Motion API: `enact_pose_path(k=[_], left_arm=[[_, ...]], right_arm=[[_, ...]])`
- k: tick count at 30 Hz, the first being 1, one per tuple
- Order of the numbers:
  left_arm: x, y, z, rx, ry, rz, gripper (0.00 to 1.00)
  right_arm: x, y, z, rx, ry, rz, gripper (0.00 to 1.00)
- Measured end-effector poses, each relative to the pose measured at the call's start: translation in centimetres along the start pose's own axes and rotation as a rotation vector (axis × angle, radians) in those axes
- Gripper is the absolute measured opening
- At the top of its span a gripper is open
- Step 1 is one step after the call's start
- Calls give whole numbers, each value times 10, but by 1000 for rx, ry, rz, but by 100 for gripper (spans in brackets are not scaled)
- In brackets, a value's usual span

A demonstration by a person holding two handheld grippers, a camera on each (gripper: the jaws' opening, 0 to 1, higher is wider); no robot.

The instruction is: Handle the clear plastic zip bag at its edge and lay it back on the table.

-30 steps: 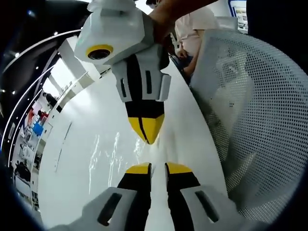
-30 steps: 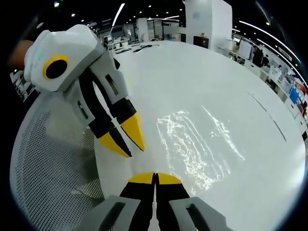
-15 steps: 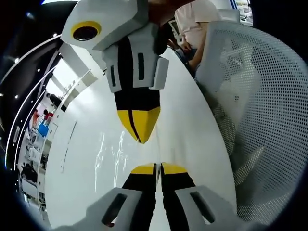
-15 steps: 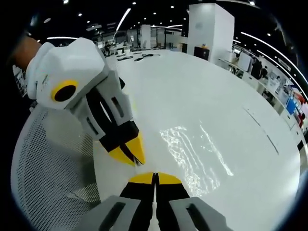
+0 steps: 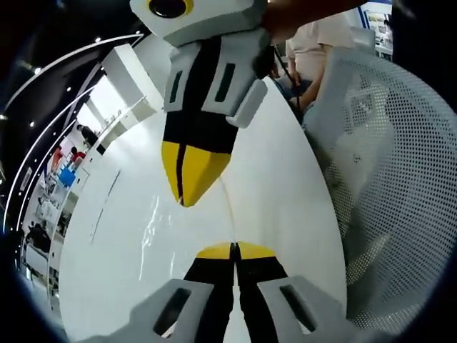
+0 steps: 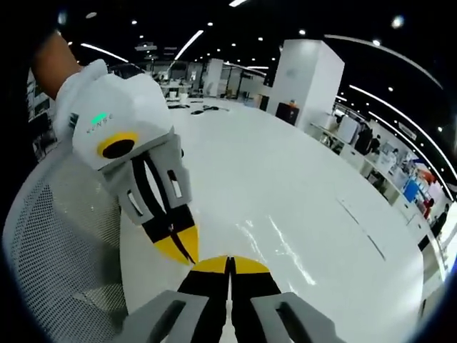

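Observation:
The clear zip bag (image 5: 152, 218) shows as faint glints over the white table (image 5: 278, 179). Its thin edge runs between the two grippers. My left gripper (image 5: 234, 248) is shut at the bottom of the left gripper view, apparently on that edge. My right gripper (image 5: 183, 200) comes down from above, tips shut, a little left of it. In the right gripper view the right gripper (image 6: 230, 260) is shut, and the left gripper (image 6: 187, 251) reaches in from the left with its tips close beside it. The bag (image 6: 282, 246) glints just beyond them on the table (image 6: 271, 164).
A white mesh chair (image 5: 385, 186) stands against the table's edge, and shows as the mesh chair (image 6: 64, 243) at the left in the right gripper view. A seated person (image 5: 318, 39) is behind it. A white pillar (image 6: 307, 78) and desks lie far off.
My left gripper's jaws closed from a small gap to shut. Both cameras have tilted, so more of the room shows; the bag's glints look smaller and fainter.

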State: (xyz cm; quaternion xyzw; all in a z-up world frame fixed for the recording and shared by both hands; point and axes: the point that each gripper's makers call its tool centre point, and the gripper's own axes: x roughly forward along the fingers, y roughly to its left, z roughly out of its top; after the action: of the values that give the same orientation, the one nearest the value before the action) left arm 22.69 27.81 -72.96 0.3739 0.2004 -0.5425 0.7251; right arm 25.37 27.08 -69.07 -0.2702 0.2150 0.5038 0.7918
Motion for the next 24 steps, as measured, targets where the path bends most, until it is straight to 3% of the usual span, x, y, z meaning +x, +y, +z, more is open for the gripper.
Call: enact_pose_path(k=[17, 24], left_arm=[[-4, 14, 3, -67, 9, 45, 0], [-9, 28, 4, -172, 30, 122, 0]], right_arm=[[-17, -7, 27, -72, -127, -134, 0], [-22, -8, 42, -154, -183, -179, 0]])
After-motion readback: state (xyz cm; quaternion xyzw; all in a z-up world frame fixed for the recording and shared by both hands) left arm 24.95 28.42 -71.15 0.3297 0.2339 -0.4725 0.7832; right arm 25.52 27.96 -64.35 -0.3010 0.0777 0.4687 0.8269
